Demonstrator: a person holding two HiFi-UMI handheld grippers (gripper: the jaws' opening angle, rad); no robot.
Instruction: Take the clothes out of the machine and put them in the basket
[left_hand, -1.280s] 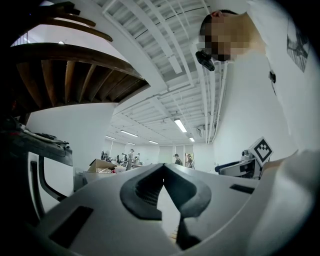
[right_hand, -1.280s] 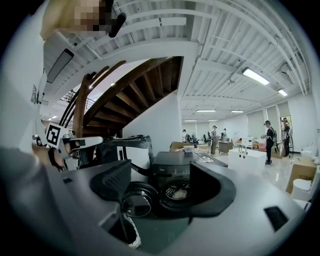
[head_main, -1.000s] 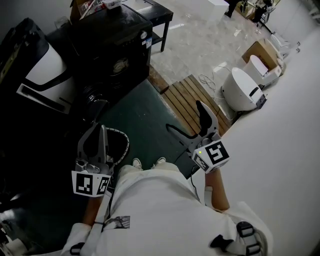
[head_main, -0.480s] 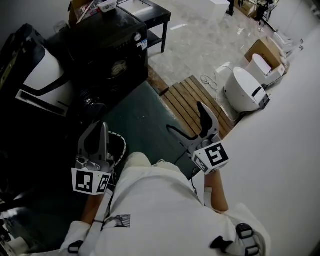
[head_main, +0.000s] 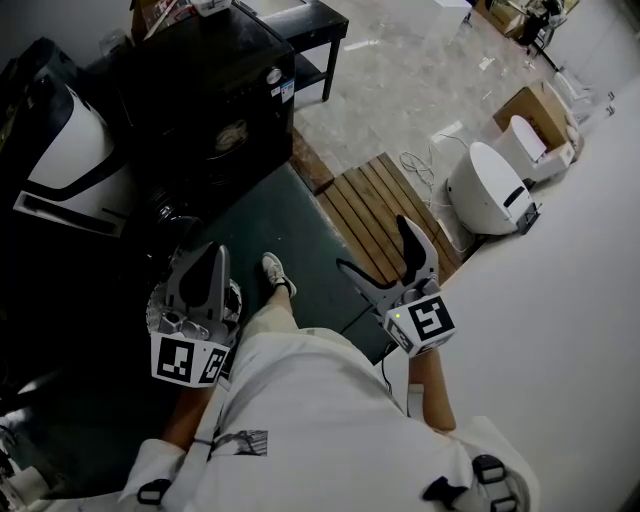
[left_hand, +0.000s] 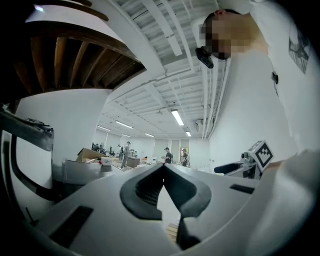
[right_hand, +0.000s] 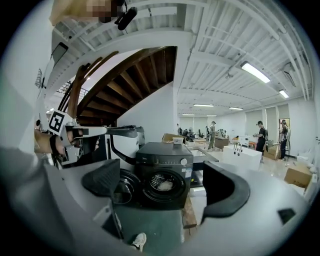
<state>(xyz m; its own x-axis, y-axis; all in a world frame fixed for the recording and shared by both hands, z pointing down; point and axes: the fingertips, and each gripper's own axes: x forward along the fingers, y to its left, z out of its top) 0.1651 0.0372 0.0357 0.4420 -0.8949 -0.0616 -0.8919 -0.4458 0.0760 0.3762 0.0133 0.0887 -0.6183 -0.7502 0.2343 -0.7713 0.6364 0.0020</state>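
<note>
Step closer to the machine (right_hand: 167, 172) at eleven o'clock for the clothes (right_hand: 163, 185); right gripper (head_main: 372, 245) gapes wide, left gripper (head_main: 208, 262) is pinched together, empty.

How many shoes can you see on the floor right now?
1. A white shoe on the dark green mat in front of the washing machine. The other shoe may be hidden beneath the person's body.
</note>
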